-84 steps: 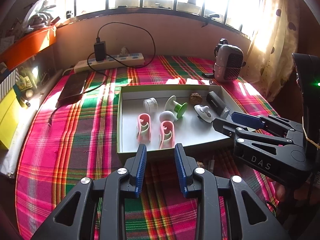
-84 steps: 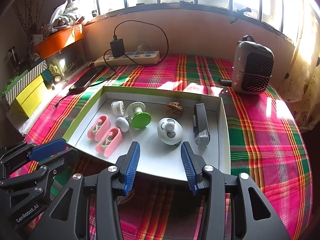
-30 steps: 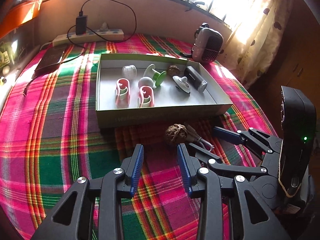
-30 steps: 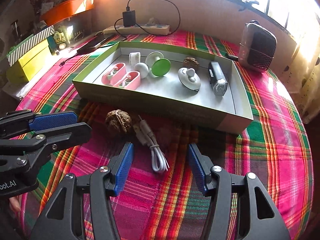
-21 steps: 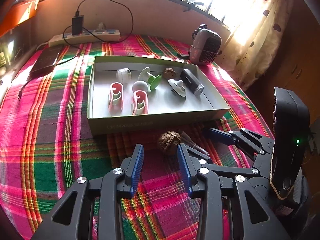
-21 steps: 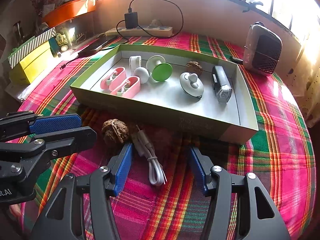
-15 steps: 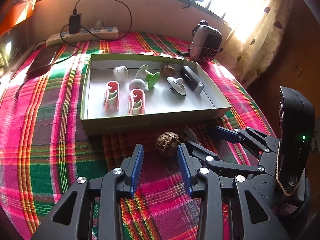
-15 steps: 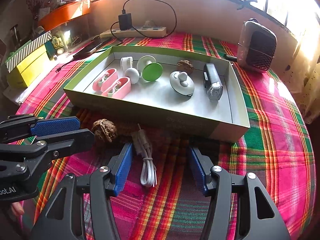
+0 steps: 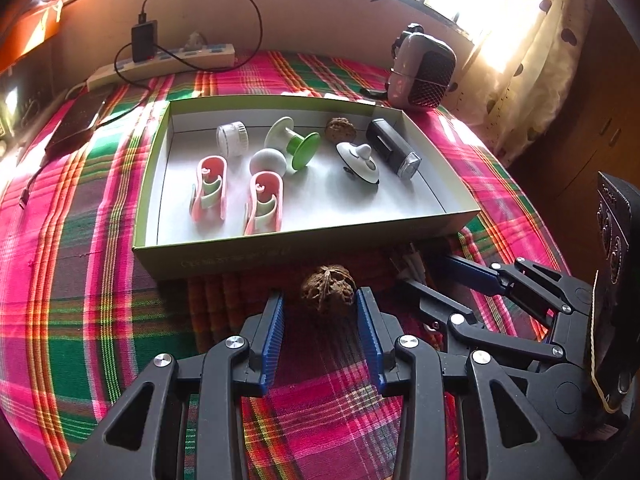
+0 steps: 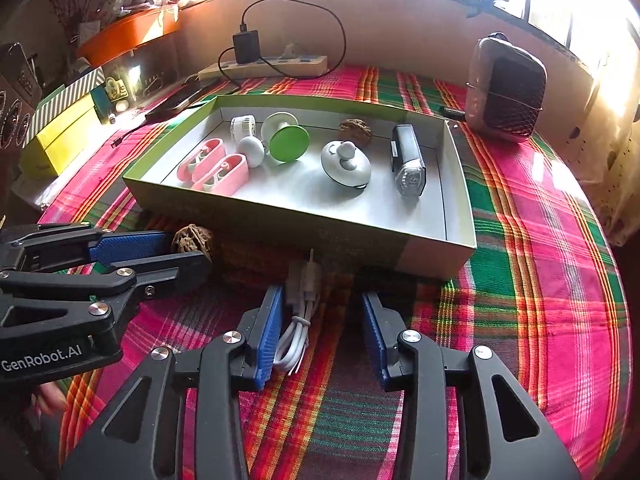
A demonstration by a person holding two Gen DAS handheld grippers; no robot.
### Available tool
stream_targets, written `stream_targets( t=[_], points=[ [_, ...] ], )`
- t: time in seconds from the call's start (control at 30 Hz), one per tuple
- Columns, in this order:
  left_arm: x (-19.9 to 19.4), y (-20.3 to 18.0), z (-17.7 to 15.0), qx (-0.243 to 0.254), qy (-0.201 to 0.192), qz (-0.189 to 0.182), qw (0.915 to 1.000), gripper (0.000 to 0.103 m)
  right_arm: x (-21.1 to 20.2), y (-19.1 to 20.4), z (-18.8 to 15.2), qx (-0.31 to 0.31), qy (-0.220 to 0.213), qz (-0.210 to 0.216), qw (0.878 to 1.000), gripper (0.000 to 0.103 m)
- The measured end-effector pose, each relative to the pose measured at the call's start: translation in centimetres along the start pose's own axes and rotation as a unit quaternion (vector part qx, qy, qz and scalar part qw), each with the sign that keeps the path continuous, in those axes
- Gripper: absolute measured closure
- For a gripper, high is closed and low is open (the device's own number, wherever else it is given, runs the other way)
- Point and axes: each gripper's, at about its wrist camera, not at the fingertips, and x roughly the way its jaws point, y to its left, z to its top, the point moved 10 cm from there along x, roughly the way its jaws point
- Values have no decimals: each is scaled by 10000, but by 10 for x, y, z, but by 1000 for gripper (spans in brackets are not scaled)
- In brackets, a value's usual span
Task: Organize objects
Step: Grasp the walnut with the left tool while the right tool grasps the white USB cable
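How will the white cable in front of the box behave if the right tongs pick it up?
The white cable is folded in loose loops, so it would likely sag and partly unfold. It looks light. It lies beside one pad of the open right tongs, off-center, so a strand might slip out.

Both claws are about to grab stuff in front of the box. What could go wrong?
The walnut sits only between the tips of the open left claw. It is round, so it might squirt forward against the box when squeezed.

The white cable lies close to one finger of the open right claw, off-centre. A squeeze may catch only part of the loop, leaving the rest dangling.

The two claws are close together and could bump.
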Motion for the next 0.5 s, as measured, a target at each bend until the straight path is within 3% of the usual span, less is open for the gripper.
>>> stream_targets(
  t=[0.07, 0.2, 0.5],
  points=[
    [3, 0, -1, 1, 31, 43, 10000, 69, -1, -2, -1, 3, -7, -30, 10000, 77],
    [5, 0, 2, -38, 18, 108, 9999, 69, -3, -10, -2, 69, -8, -6, 10000, 83],
    [7, 3, 6, -172, -50, 155, 9997, 69, -6, -16, -6, 78, -9, -38, 10000, 84]
  ],
)
